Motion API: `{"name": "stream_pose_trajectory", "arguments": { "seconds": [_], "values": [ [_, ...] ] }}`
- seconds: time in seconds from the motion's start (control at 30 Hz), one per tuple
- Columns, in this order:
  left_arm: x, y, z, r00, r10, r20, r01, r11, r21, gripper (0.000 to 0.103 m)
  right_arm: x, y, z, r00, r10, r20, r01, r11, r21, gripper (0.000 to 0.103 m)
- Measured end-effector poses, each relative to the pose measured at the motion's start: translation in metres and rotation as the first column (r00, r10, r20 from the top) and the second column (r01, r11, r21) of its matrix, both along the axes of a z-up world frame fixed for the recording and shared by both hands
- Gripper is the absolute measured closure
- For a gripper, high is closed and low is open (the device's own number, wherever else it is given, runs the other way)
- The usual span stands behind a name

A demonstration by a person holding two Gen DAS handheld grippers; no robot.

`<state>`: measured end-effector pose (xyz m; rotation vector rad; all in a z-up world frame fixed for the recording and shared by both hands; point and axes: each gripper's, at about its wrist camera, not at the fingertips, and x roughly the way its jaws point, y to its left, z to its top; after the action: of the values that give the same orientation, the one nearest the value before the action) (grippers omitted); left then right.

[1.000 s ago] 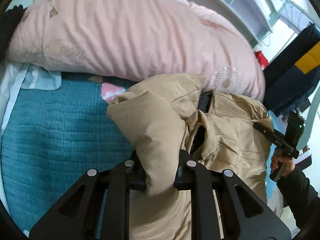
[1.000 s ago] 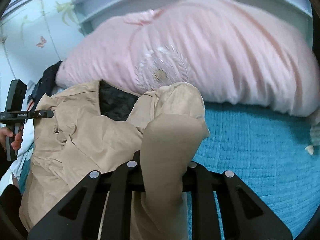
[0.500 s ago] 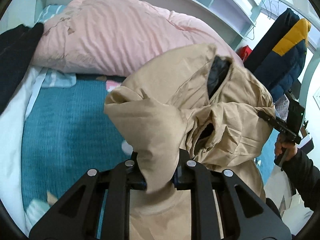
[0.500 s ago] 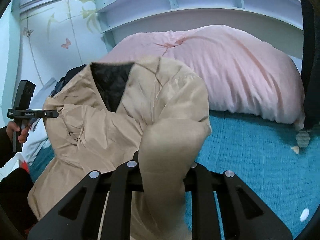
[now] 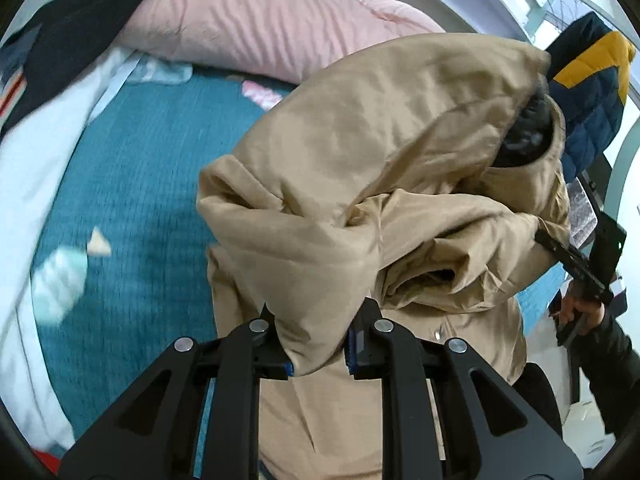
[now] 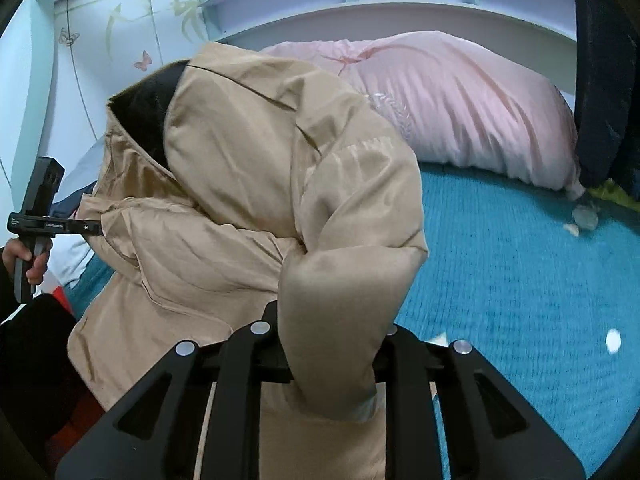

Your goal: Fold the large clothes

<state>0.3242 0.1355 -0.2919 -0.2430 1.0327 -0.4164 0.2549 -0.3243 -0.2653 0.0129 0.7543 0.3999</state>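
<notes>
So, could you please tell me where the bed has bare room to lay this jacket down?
The teal bedspread is bare between the tan jacket and the pink duvet, apart from small scraps. Near the black garment and white sheet it is crowded.

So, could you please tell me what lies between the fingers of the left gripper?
A bunched fold of the tan jacket fills the gap between the fingers of the left gripper, which are clamped on it. The left wrist view shows this.
</notes>
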Motion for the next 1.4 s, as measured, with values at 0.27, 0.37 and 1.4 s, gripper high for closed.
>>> {"name": "stream_pose_trajectory", "arguments": {
  "seconds": [0.27,0.37,1.4],
  "values": [
    [-0.041,0.001,-0.020,0.999,0.000,-0.048,0.002,1.000,0.028,0.084,-0.038,-0.006,-0.010,0.999,-0.035,-0.024,0.034,0.999,-0.031,0.070],
    [-0.056,0.003,-0.023,0.998,0.017,-0.056,-0.016,1.000,0.022,0.080,-0.051,-0.011,-0.014,0.997,-0.060,-0.045,0.059,0.998,-0.034,0.069],
    [-0.176,0.024,0.039,0.948,0.300,0.108,-0.314,0.936,0.158,0.028,-0.160,-0.052,0.040,0.901,-0.424,-0.090,0.428,0.904,0.017,0.035]
  ]
}}
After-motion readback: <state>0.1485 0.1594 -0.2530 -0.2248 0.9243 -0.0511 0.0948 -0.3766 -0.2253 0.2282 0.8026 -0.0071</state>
